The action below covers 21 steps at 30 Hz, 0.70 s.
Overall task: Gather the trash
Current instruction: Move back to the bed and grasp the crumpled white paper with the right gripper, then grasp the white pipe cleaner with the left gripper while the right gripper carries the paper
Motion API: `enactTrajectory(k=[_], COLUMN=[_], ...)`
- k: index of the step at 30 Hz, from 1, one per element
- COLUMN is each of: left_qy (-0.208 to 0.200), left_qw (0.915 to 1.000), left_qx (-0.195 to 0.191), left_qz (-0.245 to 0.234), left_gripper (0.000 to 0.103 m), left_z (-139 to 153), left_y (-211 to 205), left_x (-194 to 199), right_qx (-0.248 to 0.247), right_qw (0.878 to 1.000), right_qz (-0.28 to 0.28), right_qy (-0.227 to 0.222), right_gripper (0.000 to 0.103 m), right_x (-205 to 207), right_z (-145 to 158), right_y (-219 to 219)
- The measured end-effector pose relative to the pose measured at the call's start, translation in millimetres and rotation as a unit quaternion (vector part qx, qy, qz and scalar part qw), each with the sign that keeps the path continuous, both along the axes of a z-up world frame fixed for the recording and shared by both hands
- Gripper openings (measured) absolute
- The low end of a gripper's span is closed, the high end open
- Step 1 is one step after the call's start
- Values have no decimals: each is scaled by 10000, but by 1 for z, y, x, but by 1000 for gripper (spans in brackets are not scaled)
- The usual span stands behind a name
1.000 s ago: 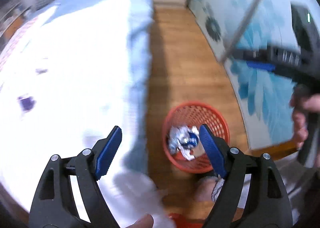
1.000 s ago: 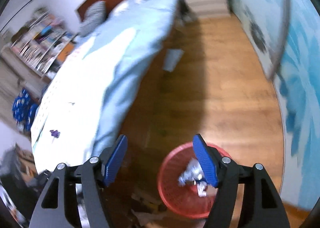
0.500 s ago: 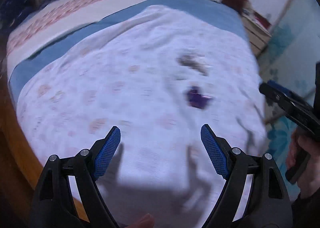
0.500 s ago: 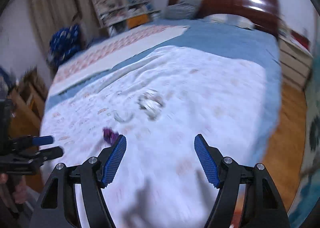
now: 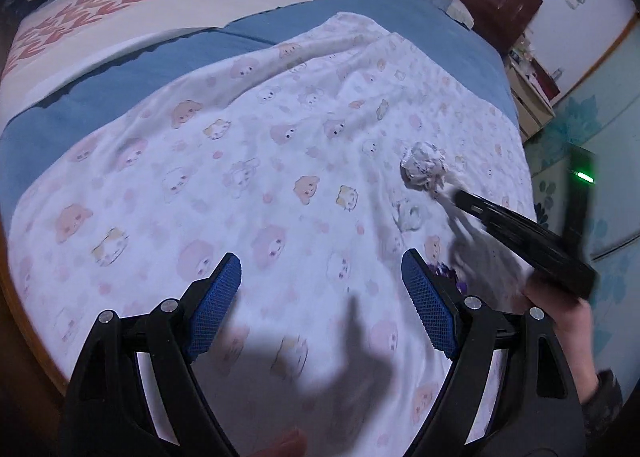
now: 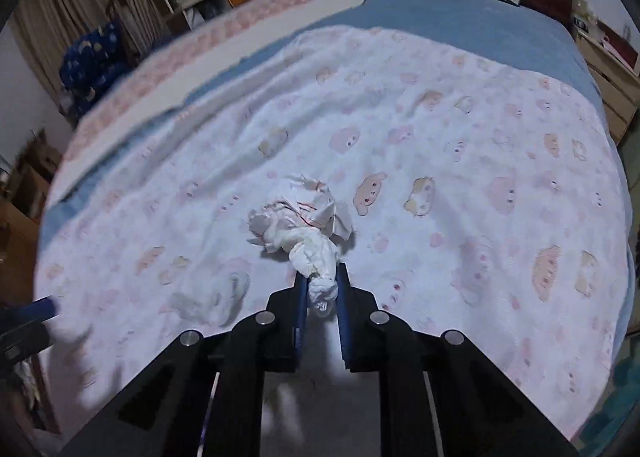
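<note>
Your left gripper (image 5: 320,309) is wide open over free blanket (image 5: 248,185), near the bed's left edge. Your right gripper (image 6: 322,289) has just closed and grasps the crumpled paper (image 6: 304,217). A second wad (image 6: 212,297) lies just beside, left.

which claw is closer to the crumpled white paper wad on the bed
Right. The right claw is shut on the crumpled paper wad. The left claw hangs open over the blanket, well off to the side.
</note>
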<state>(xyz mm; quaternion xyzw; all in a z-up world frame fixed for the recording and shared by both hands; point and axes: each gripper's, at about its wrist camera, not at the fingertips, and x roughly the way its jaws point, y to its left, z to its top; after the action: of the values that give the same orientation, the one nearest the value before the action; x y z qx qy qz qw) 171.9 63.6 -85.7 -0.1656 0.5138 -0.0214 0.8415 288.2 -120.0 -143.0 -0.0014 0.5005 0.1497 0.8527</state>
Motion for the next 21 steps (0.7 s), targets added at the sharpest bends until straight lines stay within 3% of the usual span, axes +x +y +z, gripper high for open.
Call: enactTrajectory(k=[5, 8, 11, 15, 18, 19, 20, 21], left_qy=[173, 123, -132, -38, 247, 294, 321, 368], left_qw=[9994, 9983, 9939, 9886, 9841, 9841, 9845, 9861], left_qx=[-20, 303, 799, 1119, 1359, 1400, 1401, 1340], left_qz=[-294, -481, -746, -1009, -1117, -1053, -1003, -907], left_gripper=[82, 82, 82, 82, 81, 75, 50, 44], left_z=[-20, -24, -20, -27, -40, -45, -49, -53], left_y=[-28, -52, -80, -103, -114, -114, -113, -110], left_x=[25, 37, 51, 64, 68, 68, 68, 69], right_qx=[472, 1007, 1512, 1442, 1393, 1408, 1422, 1423], right_qw=[9982, 9937, 9860, 9866, 9870, 9866, 9863, 9861], right_qz=[-15, -275, -694, -748, -790, -803, -816, -832], right_qy=[-368, -406, -146, -138, -153, -167, -188, -195], right_gripper=[14, 14, 14, 14, 14, 14, 14, 14], right_x=[-46, -84, -110, -125, -137, -137, -138, -138], right_z=[36, 51, 52, 56, 60, 61, 61, 62], right_y=[-37, -76, -113, -132, -147, -150, -152, -155])
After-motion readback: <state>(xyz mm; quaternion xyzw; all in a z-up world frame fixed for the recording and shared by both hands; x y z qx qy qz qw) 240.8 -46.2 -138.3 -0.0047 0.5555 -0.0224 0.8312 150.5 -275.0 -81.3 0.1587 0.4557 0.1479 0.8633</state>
